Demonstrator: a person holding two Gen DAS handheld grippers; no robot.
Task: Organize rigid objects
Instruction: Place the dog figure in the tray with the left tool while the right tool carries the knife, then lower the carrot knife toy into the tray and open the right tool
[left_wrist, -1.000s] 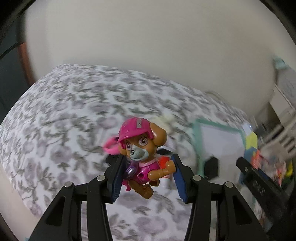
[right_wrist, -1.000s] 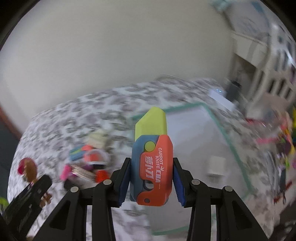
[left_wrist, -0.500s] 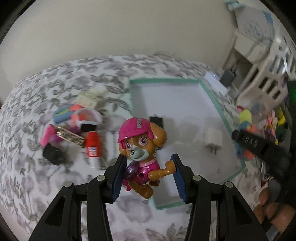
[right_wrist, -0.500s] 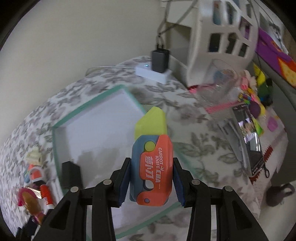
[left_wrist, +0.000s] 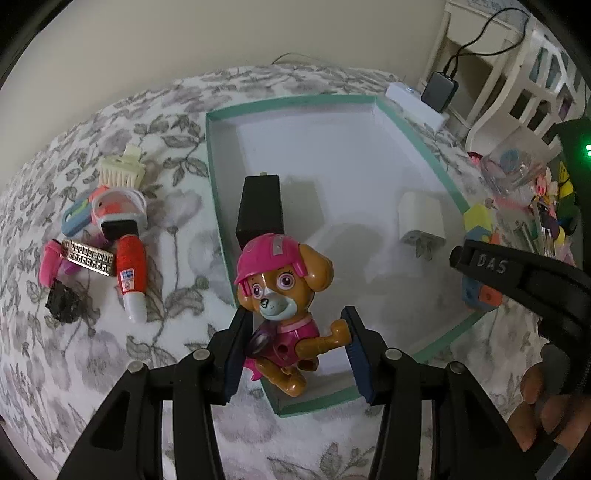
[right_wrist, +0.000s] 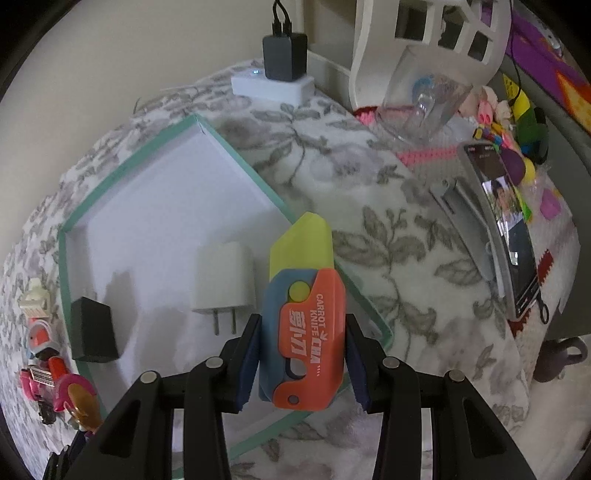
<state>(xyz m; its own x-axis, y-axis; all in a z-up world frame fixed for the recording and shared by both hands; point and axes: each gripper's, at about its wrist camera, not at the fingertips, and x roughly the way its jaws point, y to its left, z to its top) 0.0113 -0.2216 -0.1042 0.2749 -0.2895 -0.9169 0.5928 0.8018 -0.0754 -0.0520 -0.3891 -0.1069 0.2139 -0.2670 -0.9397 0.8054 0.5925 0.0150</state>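
Overhead, left gripper (left_wrist: 295, 349) clamps a pink-helmeted toy pup figure (left_wrist: 282, 302) above the near-left rim of the green-edged white tray (left_wrist: 212, 173). Right gripper (right_wrist: 303, 363) clamps the orange-and-blue carrot knife toy (right_wrist: 306, 321) over the tray's right edge. Inside the tray: black block (left_wrist: 260, 206), white charger (right_wrist: 223, 282). Leftover toys, red glue tube (left_wrist: 131, 273) among them, lie on the floral cloth (left_wrist: 166, 347) left of it.
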